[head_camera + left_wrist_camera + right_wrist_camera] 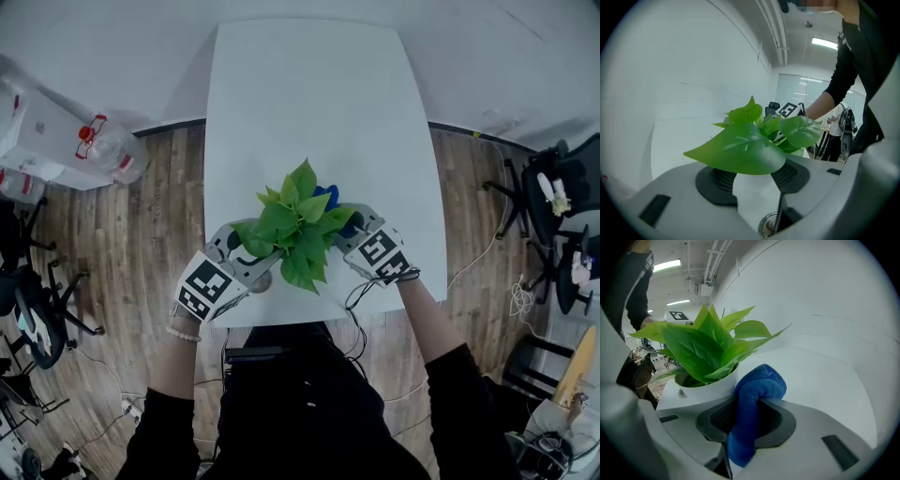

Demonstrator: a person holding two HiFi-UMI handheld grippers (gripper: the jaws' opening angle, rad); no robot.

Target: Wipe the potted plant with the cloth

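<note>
The potted plant [295, 230] stands near the front edge of the white table [309, 103]; its green leaves [701, 345] rise from a white pot [701, 391]. My right gripper [751, 405] is shut on a folded blue cloth [761, 383], which sits just right of the pot, below the leaves. The cloth [326, 195] peeks out behind the foliage. My left gripper [754, 177] is at the plant's left, jaws apart. A large leaf [740, 152] lies over its fingertips, and only a white surface shows in the gap. In the head view both grippers [246, 253] [352, 231] flank the plant.
On the wooden floor to the left are a clear water jug [108, 150] beside a white box [37, 127], and a dark chair [37, 314]. More chairs [562, 202] and cables [487, 248] are on the right. The person stands at the table's front edge.
</note>
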